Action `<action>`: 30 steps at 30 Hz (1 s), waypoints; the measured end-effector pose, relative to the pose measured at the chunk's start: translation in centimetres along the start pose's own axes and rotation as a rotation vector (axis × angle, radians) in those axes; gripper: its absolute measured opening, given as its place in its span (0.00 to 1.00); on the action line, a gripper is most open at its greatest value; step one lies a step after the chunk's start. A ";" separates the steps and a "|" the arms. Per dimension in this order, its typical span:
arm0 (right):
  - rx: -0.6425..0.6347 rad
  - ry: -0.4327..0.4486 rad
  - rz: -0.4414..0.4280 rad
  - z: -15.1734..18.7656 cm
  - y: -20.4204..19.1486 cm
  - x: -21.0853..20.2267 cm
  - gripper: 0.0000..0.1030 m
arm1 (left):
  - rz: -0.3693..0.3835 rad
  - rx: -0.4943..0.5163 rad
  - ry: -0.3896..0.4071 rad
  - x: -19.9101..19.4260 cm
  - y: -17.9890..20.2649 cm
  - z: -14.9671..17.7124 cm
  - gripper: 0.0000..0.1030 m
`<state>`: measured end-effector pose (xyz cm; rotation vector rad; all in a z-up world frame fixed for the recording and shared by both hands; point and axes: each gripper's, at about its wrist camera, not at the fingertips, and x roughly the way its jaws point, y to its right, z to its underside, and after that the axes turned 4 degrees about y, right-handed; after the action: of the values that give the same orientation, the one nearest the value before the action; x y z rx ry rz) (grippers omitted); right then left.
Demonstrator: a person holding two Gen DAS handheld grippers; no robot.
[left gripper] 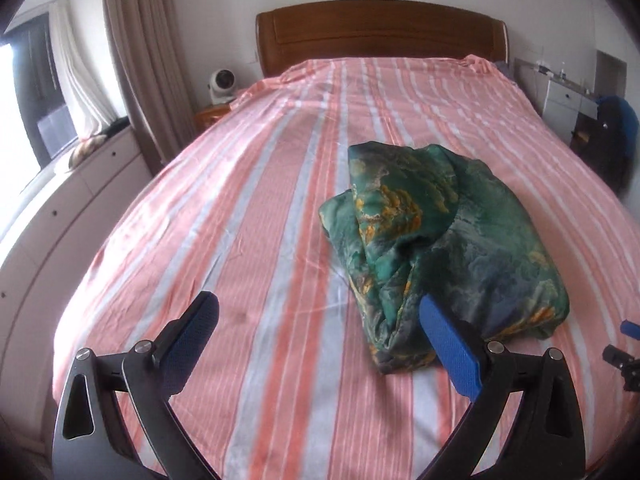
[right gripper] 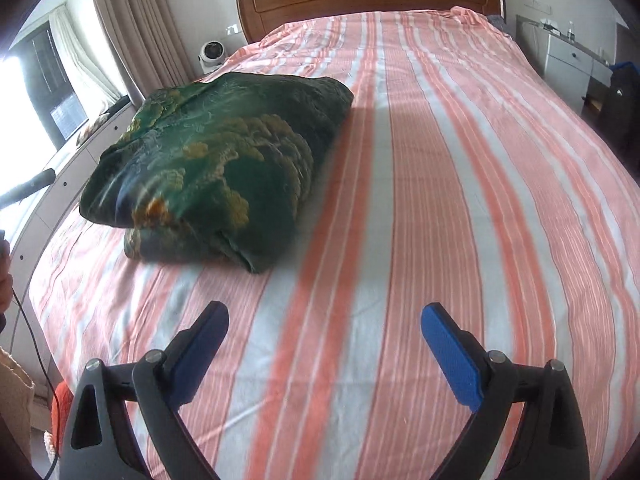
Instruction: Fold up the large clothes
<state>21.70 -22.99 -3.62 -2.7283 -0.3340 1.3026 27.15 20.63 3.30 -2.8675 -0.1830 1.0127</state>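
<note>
Left wrist view: left claw (left gripper: 320, 344) spread wide, nothing between the pads, poised above the bed (left gripper: 248, 240) near its foot edge. Folded garment (left gripper: 436, 240) resting on the striped sheet, toward the right side of the bed and nearer the foot edge than the headboard (left gripper: 380, 32). One blue pad in front of the bundle's near edge; contact not determinable. Green glossy fabric with yellow and blue-grey print, gathered into a thick, rounded packet; a loose flap and several creases on the left face, layers visible at the near corner. Tip of right claw (left gripper: 624, 356) visible at the right margin.

Right wrist view: right claw (right gripper: 324, 336) likewise fully open and empty, above bare sheet by the foot edge. Same bundle (right gripper: 216, 168) toward the left edge of the bed, apart from both pads. Top face smooth and domed, stacked edges at the near side.

Judged step: last fold complete, release made, both claws clear. Next move, if any: tuck the loose flap and press the packet flat, or fetch another item. Slippery fabric; folds likely to slide open under a careless push.
</note>
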 end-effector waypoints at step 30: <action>0.198 0.144 -0.136 -0.8 5.0 -1.5 0.94 | 0.604 -0.375 -0.106 6.3 -3.1 -2.8 1.00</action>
<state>22.17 -28.19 -2.85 -2.5654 -0.3505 1.0397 33.55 24.47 1.99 -3.2930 0.5864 1.3422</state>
